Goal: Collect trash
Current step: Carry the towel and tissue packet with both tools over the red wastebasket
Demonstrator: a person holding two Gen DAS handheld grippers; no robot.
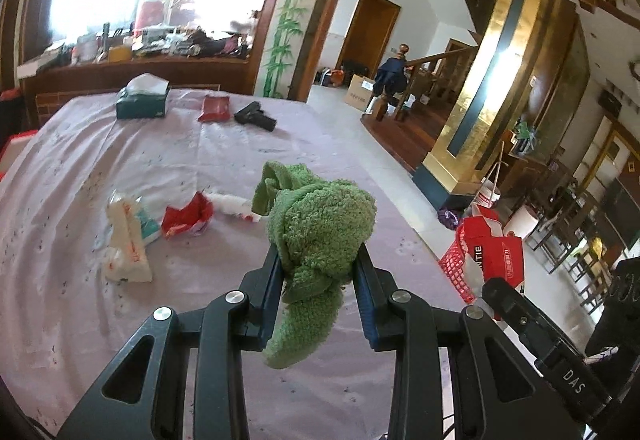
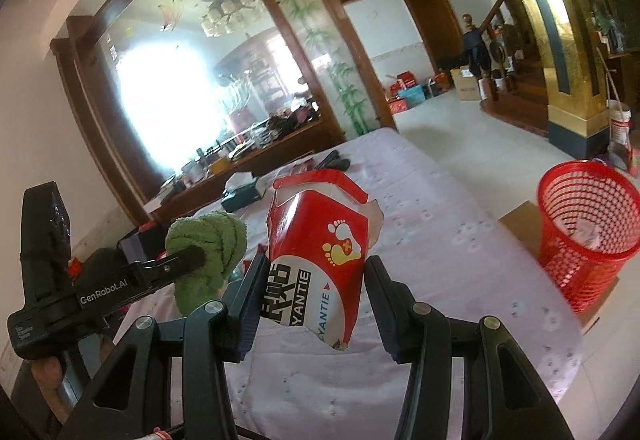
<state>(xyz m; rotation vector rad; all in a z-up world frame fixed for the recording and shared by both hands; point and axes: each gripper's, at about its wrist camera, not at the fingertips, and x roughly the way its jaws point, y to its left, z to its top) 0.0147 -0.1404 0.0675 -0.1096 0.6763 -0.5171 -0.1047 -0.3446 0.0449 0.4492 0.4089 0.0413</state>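
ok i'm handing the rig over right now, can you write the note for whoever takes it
Left gripper: shut on the green cloth, lifted off the table.
Right gripper: shut on the torn red and white box, also in the air.
Red mesh bin: beside the table on the right, some paper already in it.
Left on the table: crumpled red wrapper, white wad next to it, and white plastic packet.
At the far end: tissue box, red pouch, black gun-shaped item; can't tell if these are trash.
Next, probably: drop the box in the bin, then return for the rest.
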